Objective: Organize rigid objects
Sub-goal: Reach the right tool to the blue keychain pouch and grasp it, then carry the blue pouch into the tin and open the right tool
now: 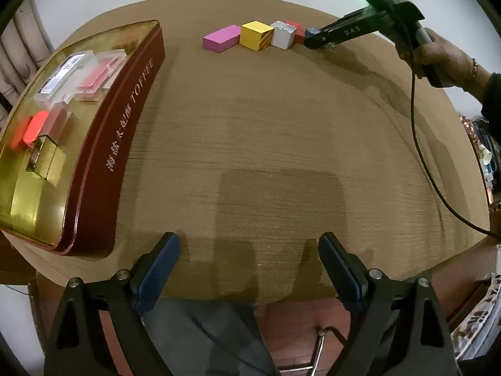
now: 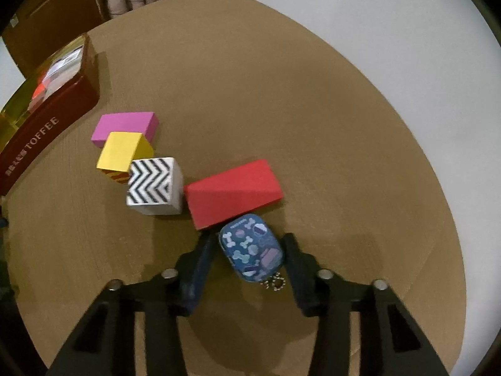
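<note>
At lower centre, the right gripper (image 2: 250, 250) straddles the blue patterned case (image 2: 252, 249), jaws not yet pinching it. Four blocks remain outside the toffee tin (image 2: 53, 131); the left gripper (image 1: 249, 263) gapes empty.

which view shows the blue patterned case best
The right wrist view: the blue case lies close up between the right claw fingers, pattern and chain visible. The left wrist view shows only a far sliver behind that claw.
</note>
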